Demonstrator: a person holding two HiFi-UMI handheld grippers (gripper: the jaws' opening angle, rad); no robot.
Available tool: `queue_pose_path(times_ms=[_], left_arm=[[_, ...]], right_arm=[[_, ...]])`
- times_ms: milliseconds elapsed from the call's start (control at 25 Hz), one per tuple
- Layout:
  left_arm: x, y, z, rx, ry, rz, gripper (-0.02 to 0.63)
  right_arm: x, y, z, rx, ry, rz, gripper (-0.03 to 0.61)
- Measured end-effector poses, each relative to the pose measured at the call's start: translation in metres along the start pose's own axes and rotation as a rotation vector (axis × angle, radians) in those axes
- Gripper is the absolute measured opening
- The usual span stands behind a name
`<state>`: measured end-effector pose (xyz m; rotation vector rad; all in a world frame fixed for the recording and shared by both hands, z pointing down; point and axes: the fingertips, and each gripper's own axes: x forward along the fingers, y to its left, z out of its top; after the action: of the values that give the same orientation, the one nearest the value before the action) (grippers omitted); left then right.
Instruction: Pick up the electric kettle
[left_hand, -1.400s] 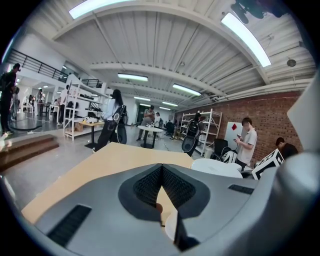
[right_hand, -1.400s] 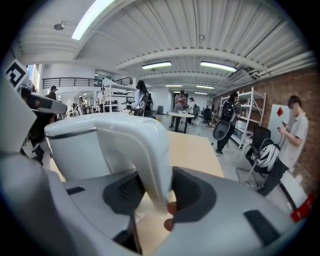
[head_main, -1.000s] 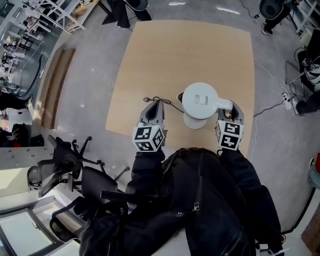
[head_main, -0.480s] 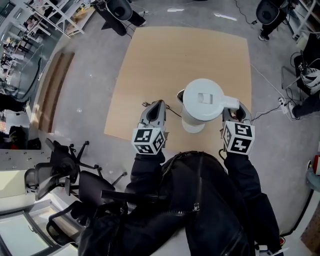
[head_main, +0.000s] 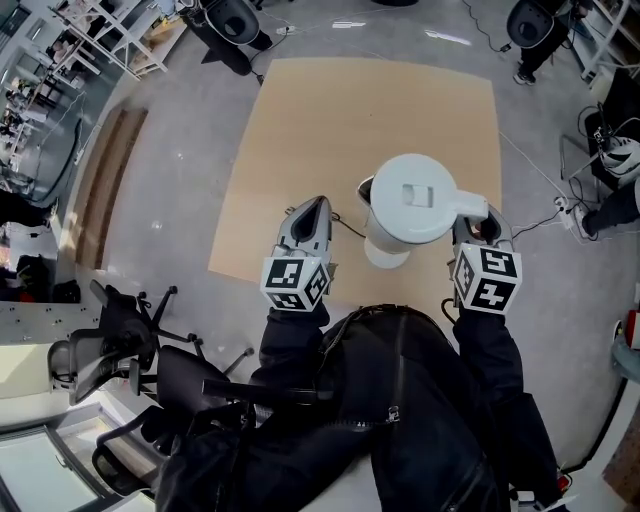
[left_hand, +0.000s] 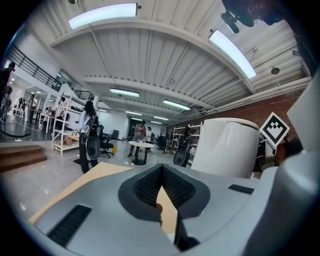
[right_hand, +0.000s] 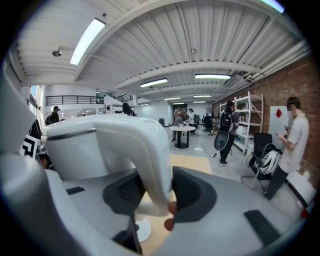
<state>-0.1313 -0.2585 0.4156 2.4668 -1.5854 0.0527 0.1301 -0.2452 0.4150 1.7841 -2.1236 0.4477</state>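
Kettle (head_main: 410, 197) looks clear of its base (head_main: 383, 257).
Your right tool (head_main: 476, 228) clamps its handle, centre right over the counter (head_main: 300, 130); your left tool (head_main: 312, 215) is clenched empty. The pick-up seems nearly done.

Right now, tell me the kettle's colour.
The kettle is white, clearest in the head view.

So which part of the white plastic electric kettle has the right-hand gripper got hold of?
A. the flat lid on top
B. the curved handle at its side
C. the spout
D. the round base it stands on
B: in the right gripper view, the right gripper has its dark pads closed on either side of the curved handle of the white plastic electric kettle.
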Motion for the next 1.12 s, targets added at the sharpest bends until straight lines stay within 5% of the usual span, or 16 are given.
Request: queue_pose_path(times_ms=[1120], left_arm=[[-0.003, -0.010, 0.007, 0.010, -0.008, -0.015, 0.000]], right_arm=[[-0.018, -0.005, 0.007, 0.004, -0.027, -0.020, 0.152]])
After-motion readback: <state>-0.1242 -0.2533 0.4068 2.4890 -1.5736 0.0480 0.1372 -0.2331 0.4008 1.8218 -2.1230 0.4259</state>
